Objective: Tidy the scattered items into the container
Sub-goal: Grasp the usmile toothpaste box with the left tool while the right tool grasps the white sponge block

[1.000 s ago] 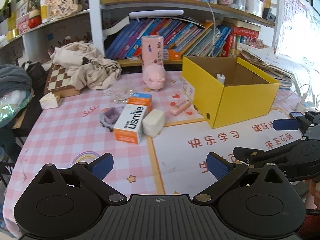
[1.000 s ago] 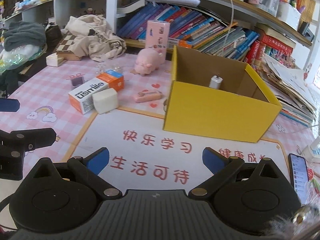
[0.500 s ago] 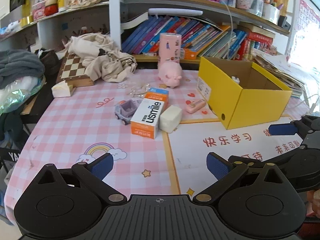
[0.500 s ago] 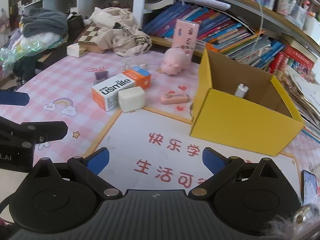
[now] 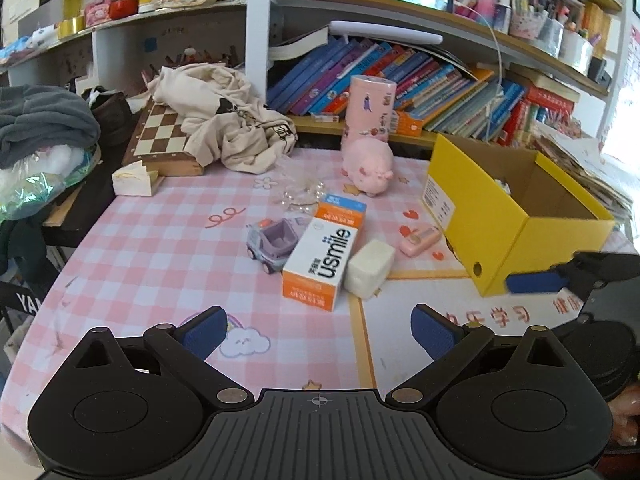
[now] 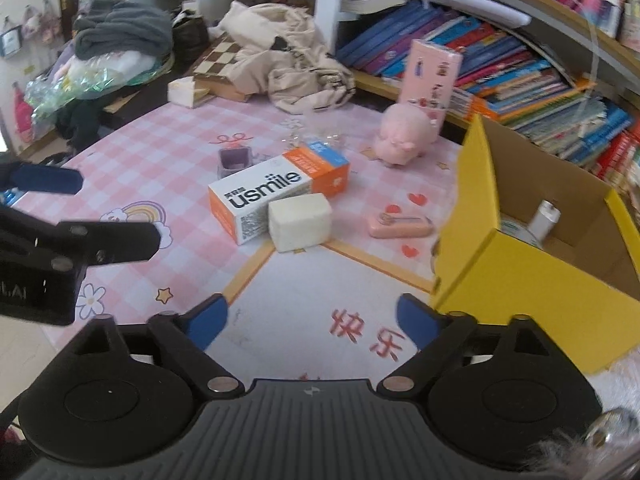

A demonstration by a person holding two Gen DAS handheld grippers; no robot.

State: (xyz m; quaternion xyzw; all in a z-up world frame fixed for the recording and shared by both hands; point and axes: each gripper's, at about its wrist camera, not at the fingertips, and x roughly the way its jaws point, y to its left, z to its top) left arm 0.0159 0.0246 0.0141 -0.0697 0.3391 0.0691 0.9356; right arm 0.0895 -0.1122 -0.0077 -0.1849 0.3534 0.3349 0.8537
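An orange-and-white usmile box (image 5: 322, 258) (image 6: 276, 190) lies mid-table with a cream block (image 5: 370, 268) (image 6: 300, 222) against it. A purple toy car (image 5: 272, 244) (image 6: 233, 160), a small pink case (image 5: 420, 240) (image 6: 400, 225) and a pink pig (image 5: 368, 170) (image 6: 404, 134) lie around them. The yellow cardboard box (image 5: 516, 240) (image 6: 532, 280) stands at the right with a white bottle inside. My left gripper (image 5: 318, 332) is open and empty, short of the usmile box. My right gripper (image 6: 312, 320) hangs over the printed mat, its jaws closing with nothing between them.
A chessboard (image 5: 164, 140), a crumpled beige cloth (image 5: 224, 124) and a pink tin (image 5: 370, 108) sit at the back below shelves of books. Grey clothing and bags pile up past the table's left edge. Small clear beads (image 5: 304, 196) lie behind the usmile box.
Both grippers moved left, so the scattered items now sit nearer the middle of each view and the yellow box shifted right. The right gripper's fingers stand slightly closer together.
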